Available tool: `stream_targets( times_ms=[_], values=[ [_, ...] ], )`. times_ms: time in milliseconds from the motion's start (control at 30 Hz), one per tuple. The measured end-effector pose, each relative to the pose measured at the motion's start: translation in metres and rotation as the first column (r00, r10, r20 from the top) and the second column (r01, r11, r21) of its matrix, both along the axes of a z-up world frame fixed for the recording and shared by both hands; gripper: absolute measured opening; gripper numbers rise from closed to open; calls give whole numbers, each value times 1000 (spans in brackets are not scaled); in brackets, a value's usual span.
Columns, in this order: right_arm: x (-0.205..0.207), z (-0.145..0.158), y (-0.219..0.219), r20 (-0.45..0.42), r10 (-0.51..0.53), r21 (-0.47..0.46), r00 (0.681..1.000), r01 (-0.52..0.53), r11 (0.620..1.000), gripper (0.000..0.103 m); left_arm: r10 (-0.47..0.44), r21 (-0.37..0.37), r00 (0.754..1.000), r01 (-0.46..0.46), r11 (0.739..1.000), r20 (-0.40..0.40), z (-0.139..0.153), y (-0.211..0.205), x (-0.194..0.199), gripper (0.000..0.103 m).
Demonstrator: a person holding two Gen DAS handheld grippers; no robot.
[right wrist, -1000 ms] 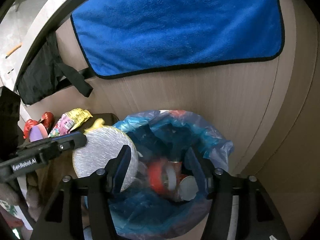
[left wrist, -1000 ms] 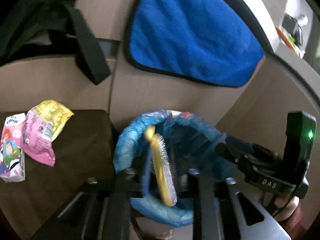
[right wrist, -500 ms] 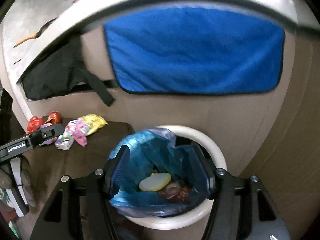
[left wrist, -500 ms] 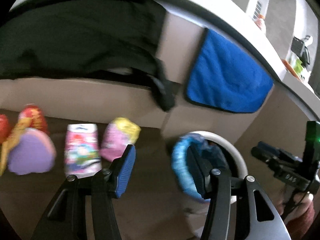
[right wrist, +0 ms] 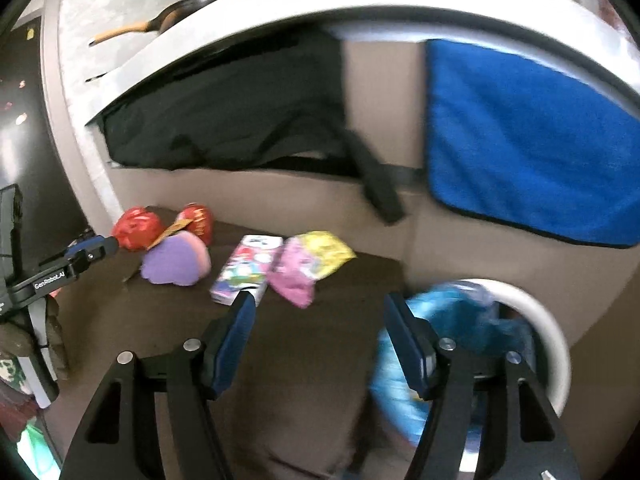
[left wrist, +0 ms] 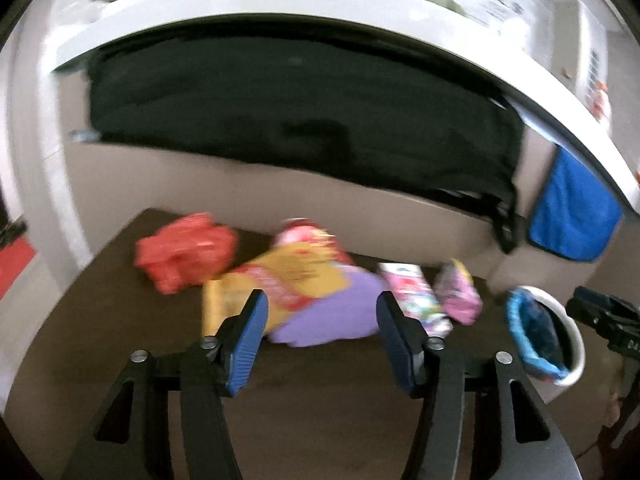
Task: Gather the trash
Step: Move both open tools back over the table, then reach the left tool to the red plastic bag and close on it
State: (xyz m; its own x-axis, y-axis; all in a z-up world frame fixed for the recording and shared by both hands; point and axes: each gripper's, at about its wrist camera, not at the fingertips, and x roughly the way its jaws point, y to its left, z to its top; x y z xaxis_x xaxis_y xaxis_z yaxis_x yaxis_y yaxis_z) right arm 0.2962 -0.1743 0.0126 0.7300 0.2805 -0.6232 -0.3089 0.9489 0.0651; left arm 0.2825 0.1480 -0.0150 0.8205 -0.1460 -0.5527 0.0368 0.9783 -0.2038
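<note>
Trash lies in a loose row on the dark brown table [right wrist: 328, 344]: a red wrapper [left wrist: 186, 252], a yellow-and-red packet [left wrist: 296, 276] overlapping a purple piece [left wrist: 340, 312], a small printed carton [right wrist: 248, 268], and a pink-and-yellow pouch [right wrist: 312, 264] touching the carton's right side. The white bin [right wrist: 552, 344], lined with a blue bag [right wrist: 452, 320], stands just beside the table's right end.

Left gripper [left wrist: 320, 336] is held level above the table's near edge, aimed at the purple piece; its blue-padded fingers [left wrist: 246, 344] are spread wide and hold nothing. Right gripper [right wrist: 320, 340] is held over the table beside the bin, pointing toward the gap between the pouch and the bag; its fingers [right wrist: 406, 344] are likewise spread apart and empty, the right one overlapping the bag in view.

Behind the table, a black cloth [left wrist: 296, 120] and a blue towel [right wrist: 528, 136] hang under a white counter edge [left wrist: 280, 4]. Both views are motion-blurred.
</note>
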Motion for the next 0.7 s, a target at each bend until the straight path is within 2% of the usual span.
stream_targets(
  times_ms=[133, 233, 433, 500, 567, 633, 700],
  values=[
    [9, -8, 34, -14, 22, -32, 1000, -23, 999, 64, 53, -19, 998, -54, 998, -23, -16, 46, -1, 59],
    [17, -13, 52, -29, 32, -37, 999, -33, 999, 64, 58, -37, 998, -59, 998, -26, -25, 65, 1, 59],
    [33, -28, 79, -80, 63, -60, 995, -68, 996, 64, 63, -71, 998, -61, 996, 21, -29, 93, 30, 59],
    [35, -32, 86, -88, 72, -74, 994, -78, 994, 64, 57, -51, 997, -54, 997, 47, -26, 100, 45, 59],
    [36, -36, 89, -91, 81, -88, 993, -89, 992, 64, 53, -1, 997, -53, 999, 53, -26, 104, 62, 61],
    [37, -39, 92, -93, 86, -108, 992, -96, 989, 64, 49, 45, 998, -51, 998, 31, -30, 108, 80, 68],
    [39, -41, 93, -95, 89, -119, 992, -100, 988, 64, 65, 49, 998, -63, 997, -28, -41, 116, 102, 69]
  ],
)
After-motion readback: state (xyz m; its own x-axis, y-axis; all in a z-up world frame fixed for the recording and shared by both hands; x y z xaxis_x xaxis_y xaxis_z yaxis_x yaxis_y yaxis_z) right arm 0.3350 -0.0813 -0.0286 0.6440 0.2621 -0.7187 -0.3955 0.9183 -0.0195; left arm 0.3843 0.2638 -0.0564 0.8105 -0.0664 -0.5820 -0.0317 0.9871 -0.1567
